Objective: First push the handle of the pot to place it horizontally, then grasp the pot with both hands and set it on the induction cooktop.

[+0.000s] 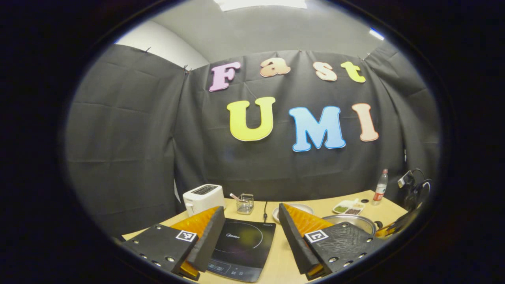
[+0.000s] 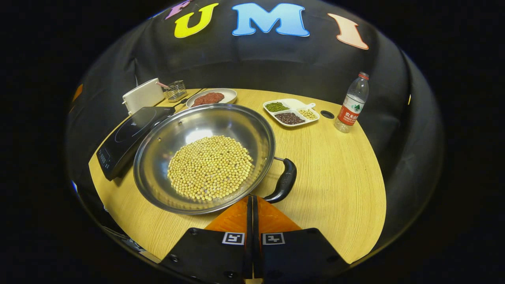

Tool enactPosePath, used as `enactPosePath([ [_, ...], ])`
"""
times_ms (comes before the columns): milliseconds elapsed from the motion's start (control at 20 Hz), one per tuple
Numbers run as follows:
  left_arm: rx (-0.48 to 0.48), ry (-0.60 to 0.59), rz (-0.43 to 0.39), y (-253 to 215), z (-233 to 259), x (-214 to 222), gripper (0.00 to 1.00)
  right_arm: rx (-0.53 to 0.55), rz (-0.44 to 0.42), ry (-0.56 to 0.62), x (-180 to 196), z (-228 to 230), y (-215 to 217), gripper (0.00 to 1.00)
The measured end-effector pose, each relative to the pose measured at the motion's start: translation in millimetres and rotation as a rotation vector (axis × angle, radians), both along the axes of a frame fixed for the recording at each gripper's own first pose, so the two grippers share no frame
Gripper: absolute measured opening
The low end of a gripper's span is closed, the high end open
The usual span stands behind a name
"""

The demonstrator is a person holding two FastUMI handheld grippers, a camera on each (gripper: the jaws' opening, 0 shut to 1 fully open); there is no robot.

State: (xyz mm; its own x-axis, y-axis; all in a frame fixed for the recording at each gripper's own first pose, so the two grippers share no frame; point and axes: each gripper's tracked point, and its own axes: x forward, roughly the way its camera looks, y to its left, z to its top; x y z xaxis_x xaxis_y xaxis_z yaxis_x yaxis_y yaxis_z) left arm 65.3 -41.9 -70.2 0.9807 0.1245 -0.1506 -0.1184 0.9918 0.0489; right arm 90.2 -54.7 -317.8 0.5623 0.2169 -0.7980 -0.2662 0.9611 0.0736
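Two grippers: the left gripper (image 1: 248,236) has fingers spread apart above the induction cooktop (image 1: 241,246); the right gripper (image 2: 252,215) has fingers pressed together, empty, near the pot (image 2: 205,157) just right of the cooktop.

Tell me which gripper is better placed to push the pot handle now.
Right. The right gripper is shut, its tips close to the pot handle. The left gripper is open over the induction cooktop.

Creased black cloth walls (image 1: 126,130) enclose the booth on three sides. Above them runs a grey ceiling (image 1: 268,31) with a bright light panel (image 1: 260,4). A pale wood-grain tabletop (image 2: 335,165) with a rounded edge stands against the cloth.
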Motion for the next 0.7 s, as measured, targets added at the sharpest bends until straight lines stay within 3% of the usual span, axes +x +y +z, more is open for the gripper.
enactPosePath([
  [350, -0.027, 0.061, -0.04, -13, -29, 6, 0.81, 0.003, -0.05, -0.036, 19, -2, -5, 0.02],
  [600, -0.029, 0.097, -0.101, -24, -49, 21, 0.82, 0.058, -0.128, -0.133, 27, 27, -12, 0.03],
  [700, -0.041, 0.11, -0.127, -28, -58, 30, 0.84, 0.09, -0.153, -0.194, 30, 45, -10, 0.5],
])
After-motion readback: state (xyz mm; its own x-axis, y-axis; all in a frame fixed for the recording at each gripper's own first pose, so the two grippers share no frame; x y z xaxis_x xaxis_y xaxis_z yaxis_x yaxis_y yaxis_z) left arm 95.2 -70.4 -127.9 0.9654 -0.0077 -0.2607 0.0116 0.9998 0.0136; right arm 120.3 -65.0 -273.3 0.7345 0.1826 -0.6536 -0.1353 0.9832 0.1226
